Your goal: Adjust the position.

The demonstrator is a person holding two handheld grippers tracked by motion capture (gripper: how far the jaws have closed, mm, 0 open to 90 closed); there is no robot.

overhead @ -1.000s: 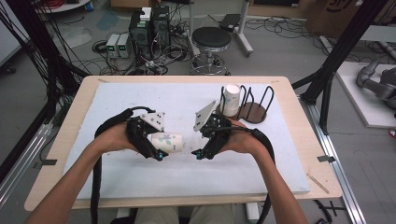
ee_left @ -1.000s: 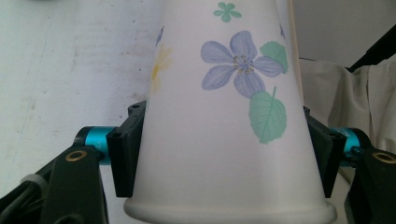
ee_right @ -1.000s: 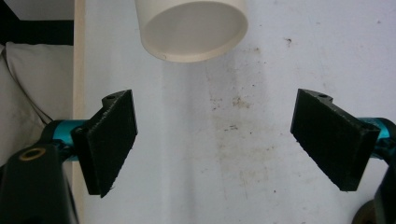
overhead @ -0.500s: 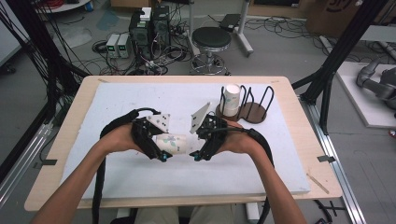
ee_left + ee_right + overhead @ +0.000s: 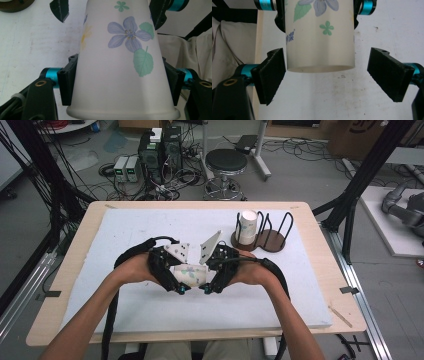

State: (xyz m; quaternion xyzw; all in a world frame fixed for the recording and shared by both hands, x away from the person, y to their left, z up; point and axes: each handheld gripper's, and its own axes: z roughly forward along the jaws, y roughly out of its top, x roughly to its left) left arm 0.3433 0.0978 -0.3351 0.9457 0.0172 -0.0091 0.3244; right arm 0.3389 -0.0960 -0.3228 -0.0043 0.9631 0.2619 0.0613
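Two claws meet over the middle of the bench (image 5: 125, 235), with one paper cup (image 5: 192, 274) lying on its side between them, clear of the surface.

Left claw (image 5: 176, 281): its jaws are pressed against the cup's wide, rimmed end, one on each flank, as the left gripper view shows at the cup (image 5: 120, 62). From this claw the cup runs straight ahead, narrowing toward the other claw, whose jaw tips show beyond on both sides of the cup's far end.

Between the claws, the cup's long axis lies along the line joining them, roughly level with the bench: rim toward the left claw, base toward the right.

Right claw (image 5: 334, 75): its jaws are spread wide and hold nothing. The cup's base (image 5: 320, 68) sits in the gap between them. The jaw on the left of the right gripper view is just beside the cup wall, perhaps touching; the other stands well apart. So the cup is off-centre in this claw.

A handover looks likely, and it turns on that base end already lying inside the right claw's gap, pointing down its axis.

Farther right, beyond the right claw, a rack (image 5: 265, 237) holds another cup (image 5: 246, 226) upright.
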